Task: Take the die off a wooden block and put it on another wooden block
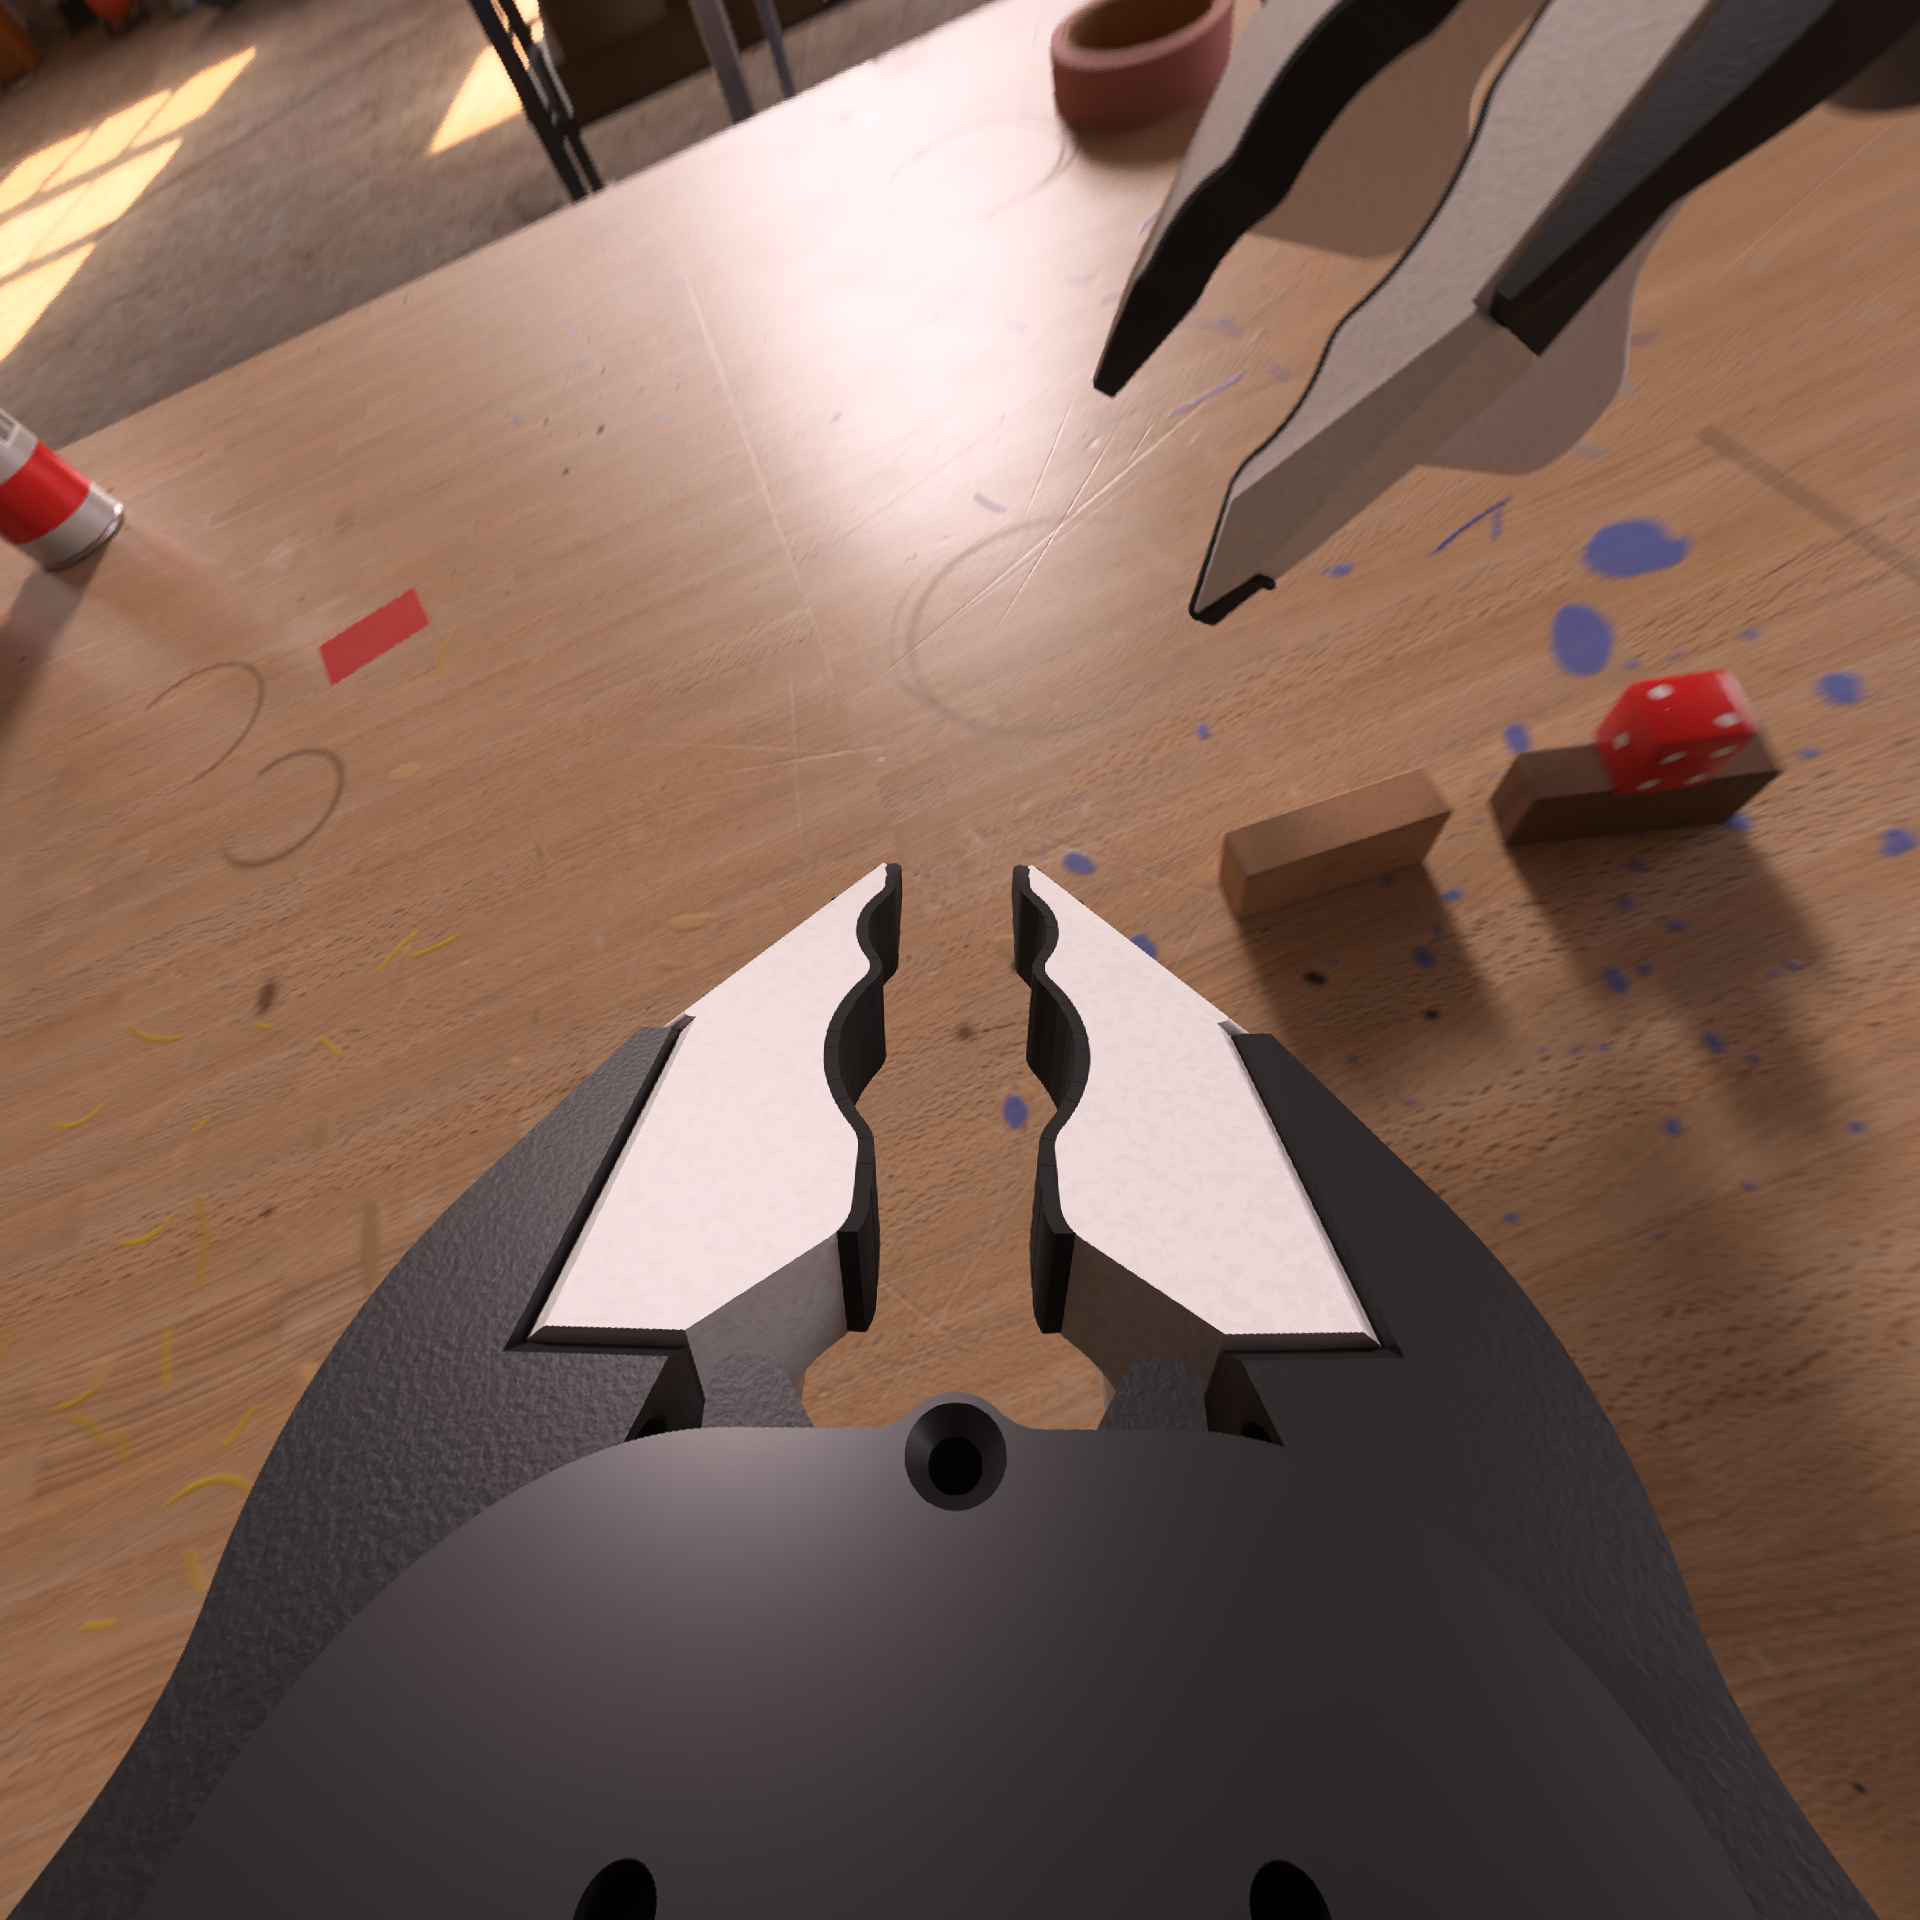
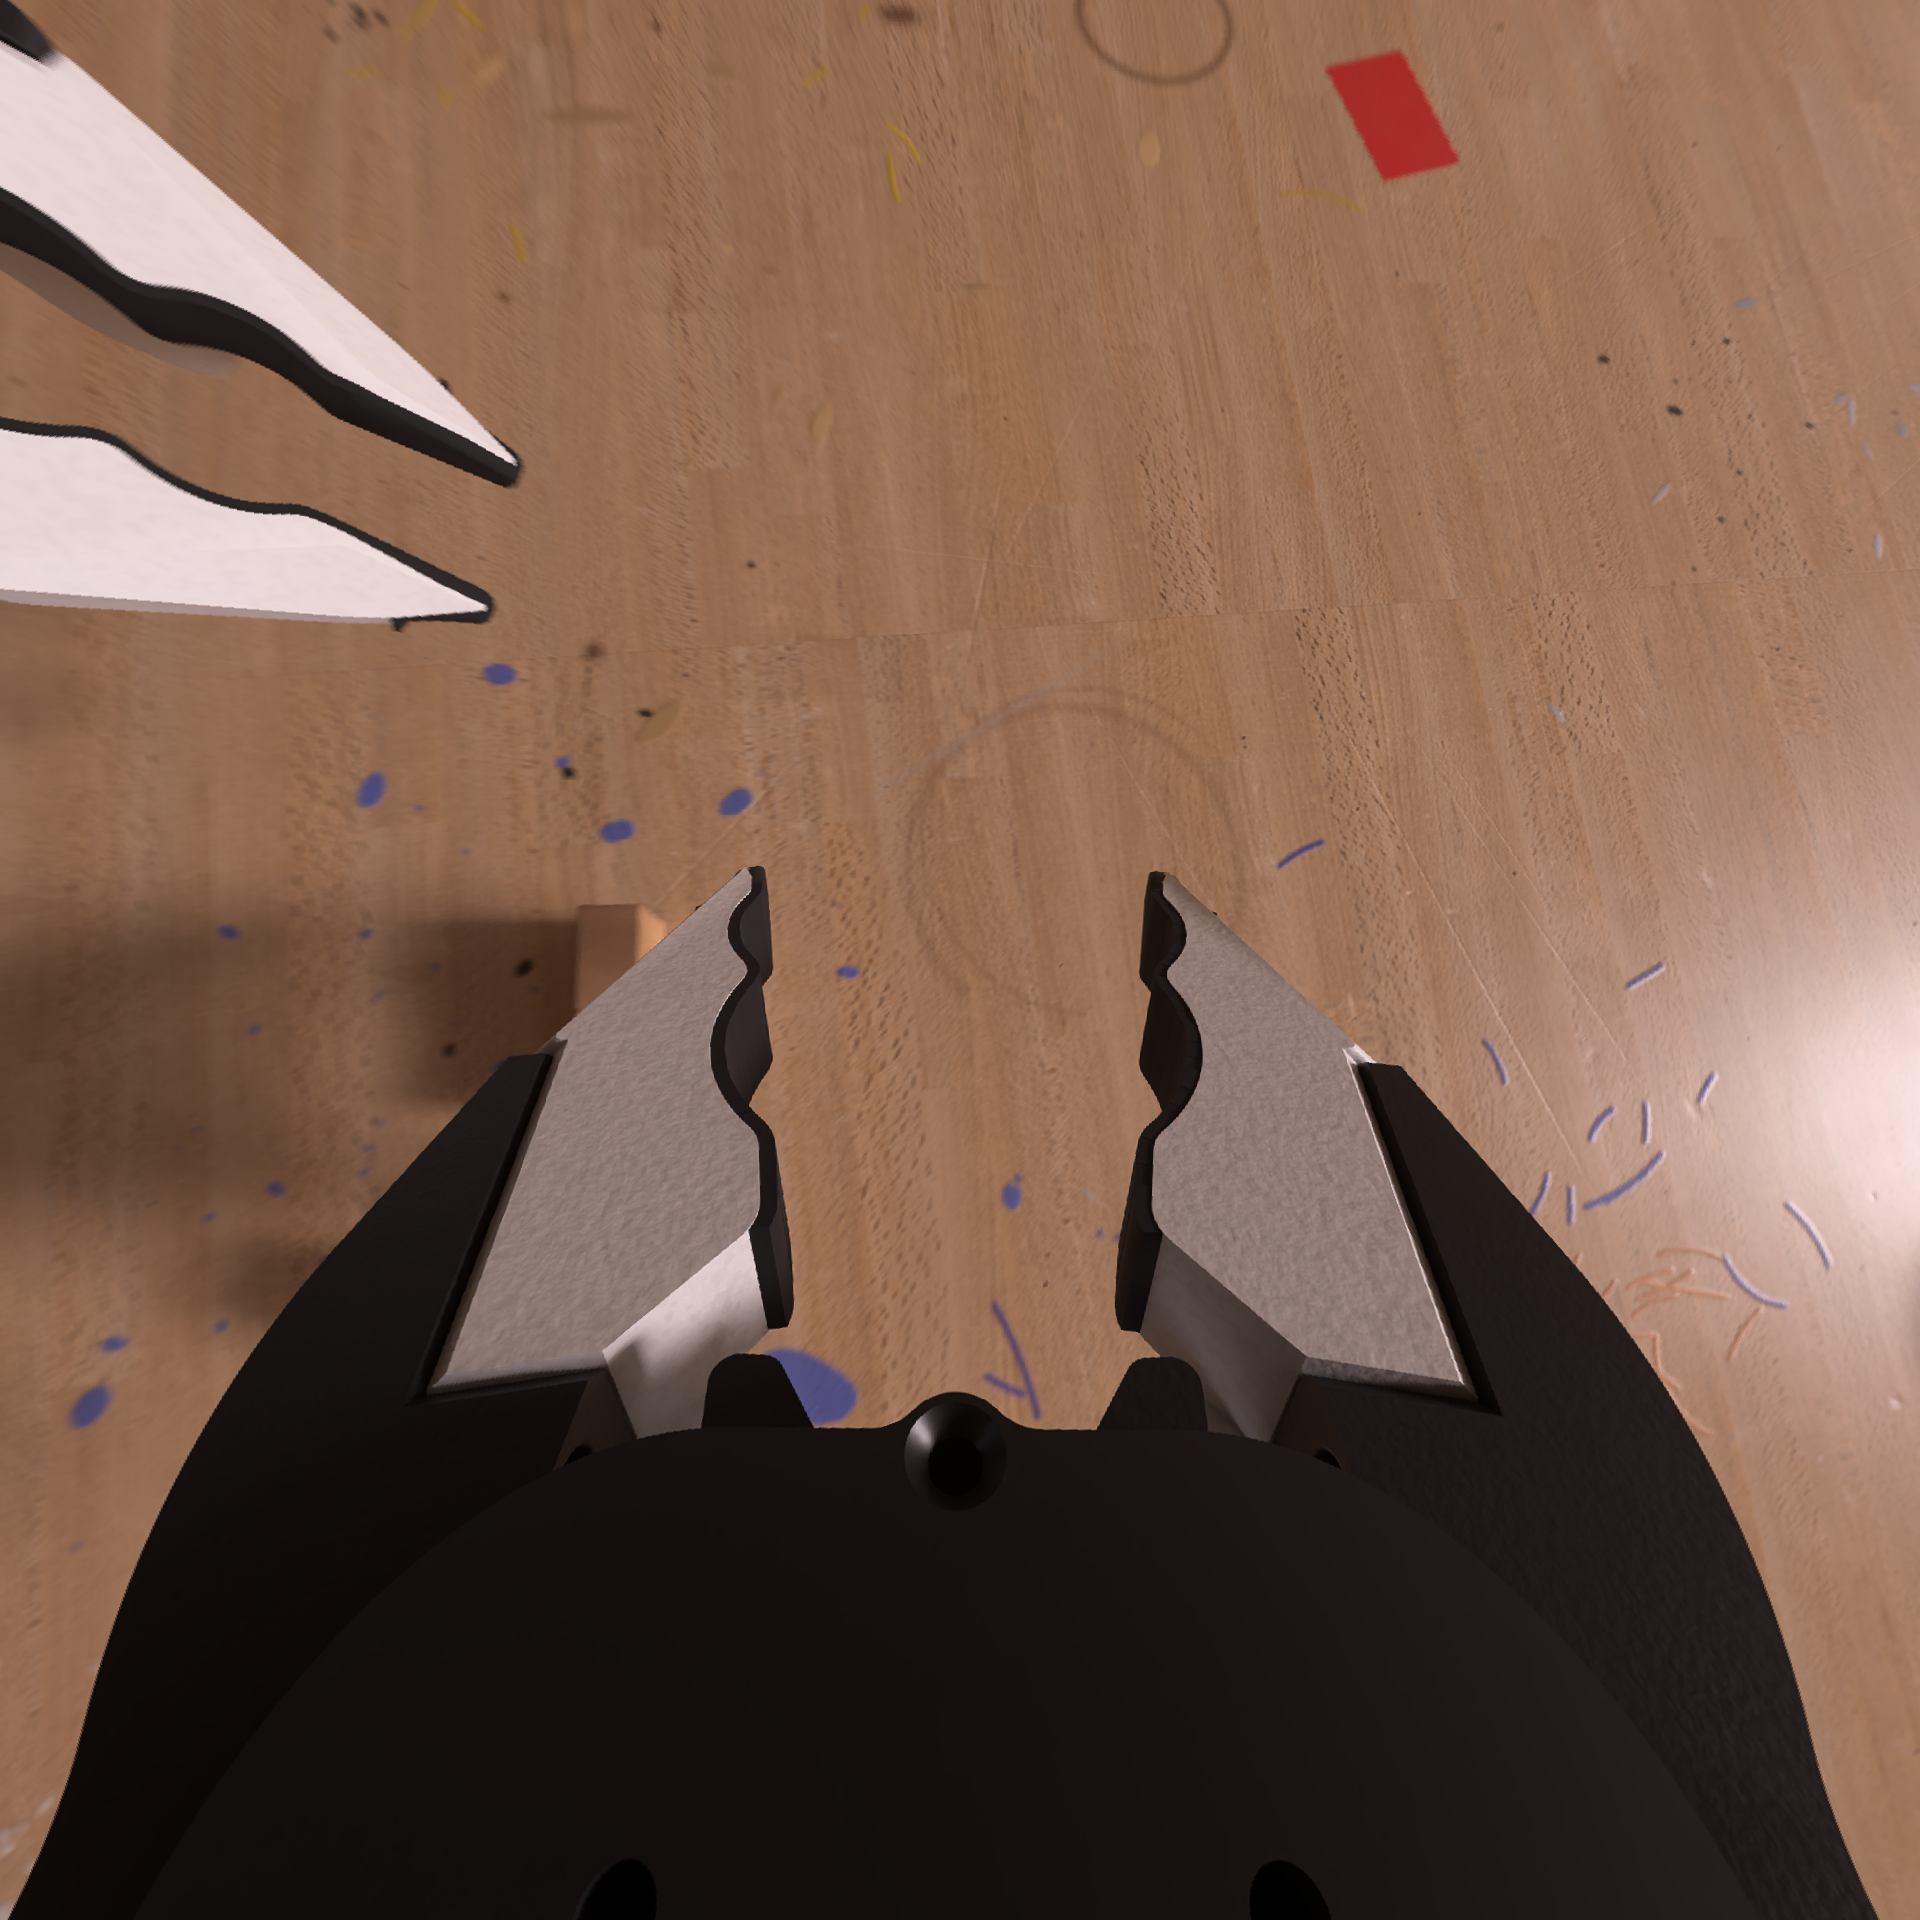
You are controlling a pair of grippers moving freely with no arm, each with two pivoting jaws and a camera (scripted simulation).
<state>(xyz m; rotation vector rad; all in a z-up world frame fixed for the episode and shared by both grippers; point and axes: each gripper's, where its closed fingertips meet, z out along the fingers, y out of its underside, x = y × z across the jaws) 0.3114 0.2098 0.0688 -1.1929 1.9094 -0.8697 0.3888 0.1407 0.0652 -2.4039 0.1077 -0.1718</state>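
Note:
In the left wrist view a red die [image 1: 1673, 743] with white pips sits on a dark brown wooden block [image 1: 1558, 805] at the right. A lighter wooden block [image 1: 1335, 842] lies just left of it, with nothing on top. My left gripper [image 1: 958, 883] is narrowly open and empty, above the table to the left of both blocks. My right gripper [image 1: 1158, 499] hangs above and beyond the blocks, jaws apart. In the right wrist view the right gripper [image 2: 956, 883] is wide open and empty; a corner of the lighter block [image 2: 608, 940] shows behind its left finger. The die is hidden there.
A red and white can [image 1: 52, 499] lies at the table's left edge. A pink ring [image 1: 1138, 57] stands at the far side. A flat red patch [image 1: 374, 634] marks the wooden table [image 1: 727, 520], which has blue paint spots. The left gripper [image 2: 497, 540] shows at upper left.

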